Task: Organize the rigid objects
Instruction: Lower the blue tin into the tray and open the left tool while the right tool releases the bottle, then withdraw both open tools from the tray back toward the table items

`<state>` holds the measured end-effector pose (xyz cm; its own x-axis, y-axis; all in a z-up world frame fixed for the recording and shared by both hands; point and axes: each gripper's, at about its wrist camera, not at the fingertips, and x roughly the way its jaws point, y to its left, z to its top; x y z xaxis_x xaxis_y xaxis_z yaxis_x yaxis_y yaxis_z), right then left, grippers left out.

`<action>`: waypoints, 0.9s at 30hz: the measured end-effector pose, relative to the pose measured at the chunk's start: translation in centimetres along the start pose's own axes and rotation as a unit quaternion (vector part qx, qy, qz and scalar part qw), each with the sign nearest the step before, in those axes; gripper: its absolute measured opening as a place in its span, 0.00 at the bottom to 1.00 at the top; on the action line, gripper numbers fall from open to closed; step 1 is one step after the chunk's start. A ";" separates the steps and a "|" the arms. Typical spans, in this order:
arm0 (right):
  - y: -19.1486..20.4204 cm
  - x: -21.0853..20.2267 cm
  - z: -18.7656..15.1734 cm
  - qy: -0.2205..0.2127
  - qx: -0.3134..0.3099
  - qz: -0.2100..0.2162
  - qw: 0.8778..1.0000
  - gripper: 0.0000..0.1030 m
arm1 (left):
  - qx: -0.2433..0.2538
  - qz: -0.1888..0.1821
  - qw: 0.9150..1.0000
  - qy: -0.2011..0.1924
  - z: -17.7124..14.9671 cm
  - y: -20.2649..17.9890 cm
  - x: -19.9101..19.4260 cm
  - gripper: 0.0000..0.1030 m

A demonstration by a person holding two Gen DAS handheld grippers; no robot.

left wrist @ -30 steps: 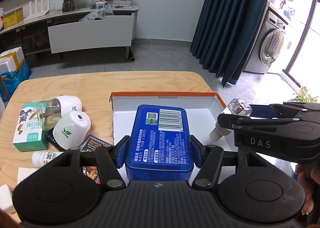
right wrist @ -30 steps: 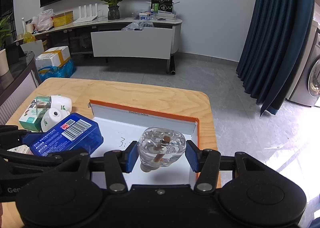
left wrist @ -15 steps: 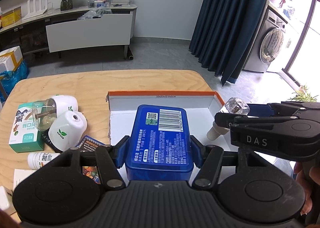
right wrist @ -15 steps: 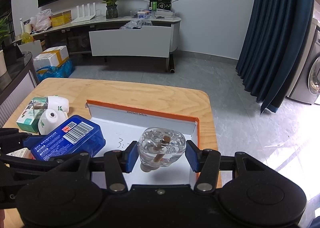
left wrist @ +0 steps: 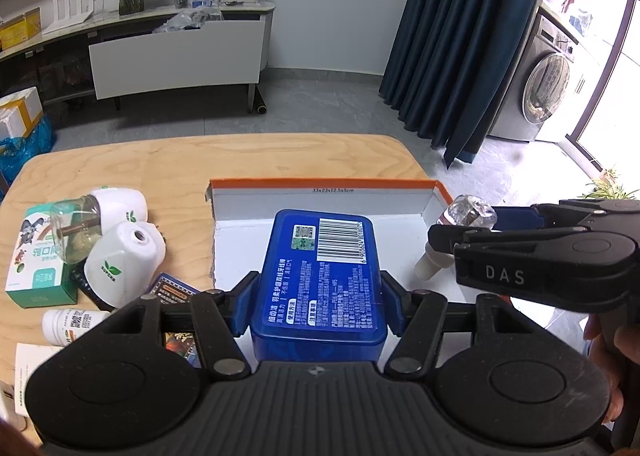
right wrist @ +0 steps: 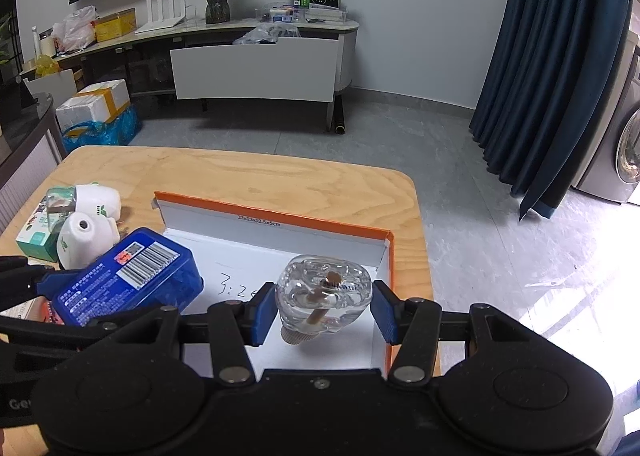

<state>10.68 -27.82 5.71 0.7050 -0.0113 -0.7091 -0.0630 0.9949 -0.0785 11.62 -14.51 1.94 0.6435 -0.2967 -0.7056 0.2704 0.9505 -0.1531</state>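
My left gripper (left wrist: 318, 306) is shut on a blue tin (left wrist: 320, 272) with a barcode label, held above the white floor of an open orange-rimmed box (left wrist: 320, 186). My right gripper (right wrist: 324, 310) is shut on a clear glass bottle (right wrist: 324, 292) with a wick, held over the right side of the same box (right wrist: 272, 216). The bottle also shows in the left wrist view (left wrist: 466, 216), and the tin in the right wrist view (right wrist: 128, 276).
Left of the box on the wooden table (left wrist: 160, 160) lie two white plug-in diffusers (left wrist: 122, 256), a green and white carton (left wrist: 34, 252), a small white bottle (left wrist: 70, 324) and a printed card (left wrist: 168, 290). Floor drops off beyond the table's right edge.
Both grippers have drawn back and up slightly with their loads, so the box and table items sit a little farther away. Grips are unchanged.
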 end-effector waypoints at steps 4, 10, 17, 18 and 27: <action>-0.9 -0.1 0.0 -0.019 0.016 -0.006 1.000 0.69 | -0.003 -0.001 1.000 0.007 -0.1 0.0 0.5 0.61; -2.9 -2.3 -0.2 -0.053 0.055 -0.024 0.997 0.73 | -0.002 -0.006 1.000 0.009 0.3 -0.4 1.2 0.61; -3.4 -4.4 -1.1 -0.060 0.061 -0.035 0.996 0.75 | -0.002 -0.018 1.000 -0.001 0.9 -1.5 1.3 0.74; -3.4 -4.7 -1.2 -0.061 0.063 -0.033 0.996 0.76 | 0.002 -0.016 1.000 -0.003 0.9 -1.7 1.0 0.77; -1.9 -7.3 -2.1 -0.070 0.070 -0.028 0.995 0.80 | 0.003 0.022 1.000 0.001 0.6 -1.5 -1.5 0.93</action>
<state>4.17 -29.89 9.51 0.7970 -0.0619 -0.6008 0.0709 0.9974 -0.0087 10.71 -15.51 3.61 0.6531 -0.2535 -0.7136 0.2460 0.9622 -0.1166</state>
